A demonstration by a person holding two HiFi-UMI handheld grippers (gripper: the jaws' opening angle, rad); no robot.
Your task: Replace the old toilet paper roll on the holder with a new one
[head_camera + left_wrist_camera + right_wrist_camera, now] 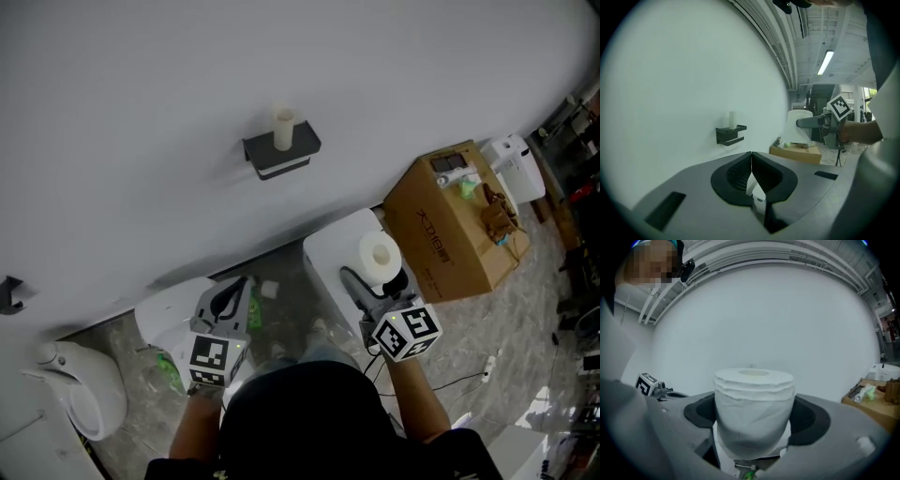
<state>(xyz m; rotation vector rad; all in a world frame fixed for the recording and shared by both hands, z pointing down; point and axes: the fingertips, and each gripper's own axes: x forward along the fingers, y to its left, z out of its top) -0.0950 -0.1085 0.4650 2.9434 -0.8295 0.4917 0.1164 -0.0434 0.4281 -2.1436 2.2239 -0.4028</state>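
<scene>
Toilet paper roll (380, 253) stands upright, clamped in the right gripper (377, 279), head view; the wall holder (281, 152), a tube (283, 128) standing on it, lies well beyond. Left gripper view: jaws of the left gripper (751, 165) meet, empty, holder ahead. Right gripper view: roll fills the jaws.

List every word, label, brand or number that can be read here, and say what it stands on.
Cardboard box: one line of dark print on its side, too small and blurred to read.
Left marker cube and right marker cube: black-and-white square patterns only, no words.
Nothing else shows any text.
</scene>
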